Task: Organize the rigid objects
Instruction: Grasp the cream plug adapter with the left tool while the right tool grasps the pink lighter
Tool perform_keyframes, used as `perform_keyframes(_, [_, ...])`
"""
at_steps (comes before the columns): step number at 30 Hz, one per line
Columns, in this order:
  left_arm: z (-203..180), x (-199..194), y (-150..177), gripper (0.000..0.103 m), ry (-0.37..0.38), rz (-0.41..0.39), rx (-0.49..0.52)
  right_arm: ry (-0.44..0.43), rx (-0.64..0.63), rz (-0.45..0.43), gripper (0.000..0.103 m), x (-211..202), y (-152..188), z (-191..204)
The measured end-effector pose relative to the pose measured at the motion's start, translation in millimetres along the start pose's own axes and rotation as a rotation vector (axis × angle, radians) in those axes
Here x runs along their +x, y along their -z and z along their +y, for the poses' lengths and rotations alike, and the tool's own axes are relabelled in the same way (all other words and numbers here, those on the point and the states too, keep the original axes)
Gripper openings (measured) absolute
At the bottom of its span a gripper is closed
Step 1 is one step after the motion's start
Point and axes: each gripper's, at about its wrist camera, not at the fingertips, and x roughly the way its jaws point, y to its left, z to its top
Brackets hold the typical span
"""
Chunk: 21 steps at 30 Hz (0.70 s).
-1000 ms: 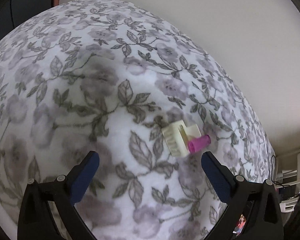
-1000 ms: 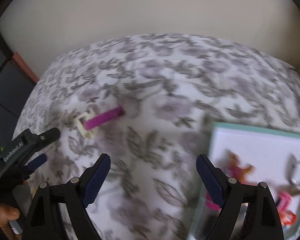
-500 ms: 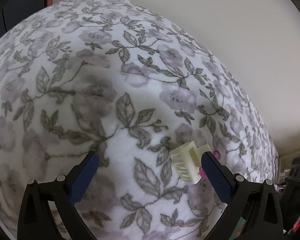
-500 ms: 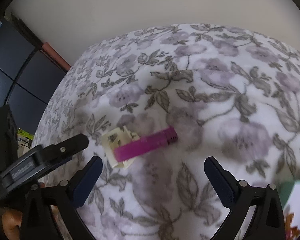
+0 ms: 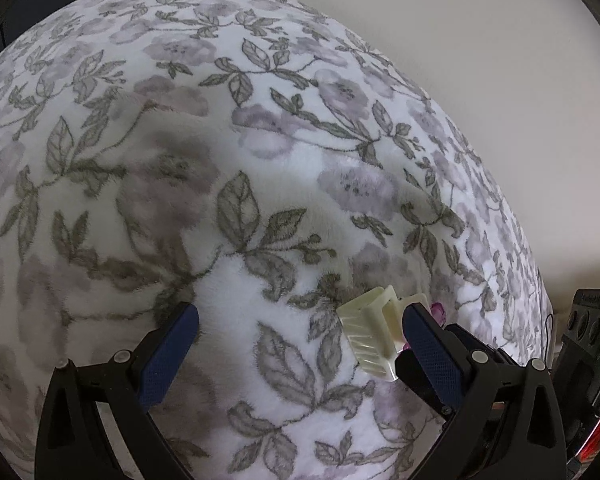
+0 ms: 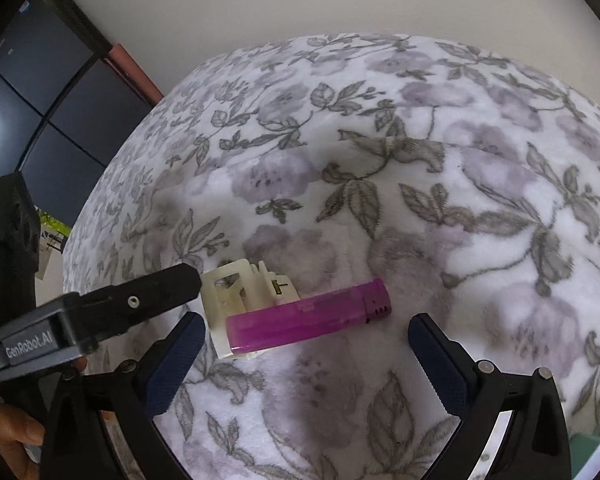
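**Both grippers closing in on the lighter and clip**

Right gripper (image 6: 302,354): fingers spread wide, just been opening, nothing pressed between the pads. Poised above and slightly short of the purple lighter (image 6: 308,323), which lies flat on the floral blanket (image 6: 480,200) with its darker cap end pointing right. Left-hand fingertip close to the lighter's butt end, right-hand fingertip well clear of the cap.

Left gripper (image 5: 300,350): fingers likewise apart, gripping nothing. Right-hand pad just beside the cream hair clip (image 5: 370,334), seemingly at its far edge; contact cannot be told from either view. Seen from the right wrist, tip of one left finger (image 6: 172,280) right against the clip's corner.

Clip and lighter touching, the lighter resting across or against the clip's lower side. From the left wrist, only a sliver of purple visible behind the finger.

Judged step: approach for pick-up, neither object lifted yet, sorting far from finished for this pair. A teal-edged tray corner (image 6: 592,446) barely visible at lower right, likely the destination.

Next move, probably: lower the right gripper until both pads straddle the lighter's narrow sides, then close. Care needed to avoid dragging the clip along, and to keep the two grippers from colliding in such a tight spot. Soft pile underneath, so some sinking likely under pressure.
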Motion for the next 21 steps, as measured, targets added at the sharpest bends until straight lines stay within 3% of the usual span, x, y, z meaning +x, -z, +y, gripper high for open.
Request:
perform_keyframes(6, [1,3,0,0.102,0.003,0.008,-0.005,0.004,-0.015,-0.014,0.084,-1,0,1])
perform_keyframes(21, [-26,16,1,0.101,-0.08,0.01,0.084,0.06,0.034,-0.034,0.084,-22,7,-27])
